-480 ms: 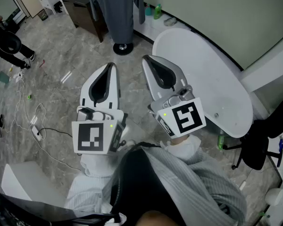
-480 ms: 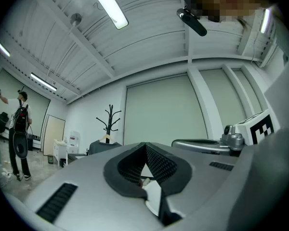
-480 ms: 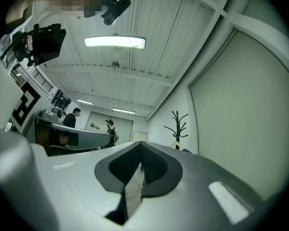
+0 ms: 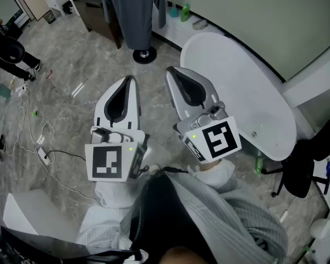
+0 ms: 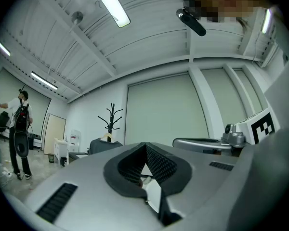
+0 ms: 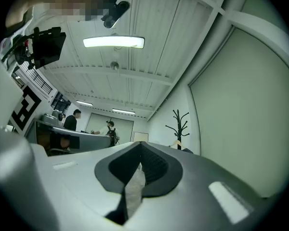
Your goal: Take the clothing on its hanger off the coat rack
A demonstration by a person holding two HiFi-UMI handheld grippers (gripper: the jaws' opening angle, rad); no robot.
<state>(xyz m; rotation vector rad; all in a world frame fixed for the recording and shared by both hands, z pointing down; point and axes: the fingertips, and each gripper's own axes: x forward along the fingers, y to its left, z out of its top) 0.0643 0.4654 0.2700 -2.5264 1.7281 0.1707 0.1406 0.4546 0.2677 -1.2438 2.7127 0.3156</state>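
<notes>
A dark grey garment (image 4: 135,10) hangs on a black coat rack whose round base (image 4: 144,54) stands on the marble floor ahead of me. In the left gripper view the rack (image 5: 112,117) stands far off, with the garment on a pale hanger (image 5: 106,139) below its hooks. The right gripper view shows the same rack (image 6: 179,123) and hanger (image 6: 176,144) by the wall. My left gripper (image 4: 130,78) and right gripper (image 4: 170,70) are held side by side, pointing at the rack and well short of it. Both are shut with nothing between the jaws.
A white oval table (image 4: 247,103) lies to the right of the grippers, with a black chair (image 4: 305,164) beyond it. A dark cabinet (image 4: 99,12) stands left of the rack. Cables and a power strip (image 4: 41,154) trail on the floor at left, near a person (image 4: 8,51).
Almost nothing: the head view has shifted a touch, and both grippers keep the same shut pose.
</notes>
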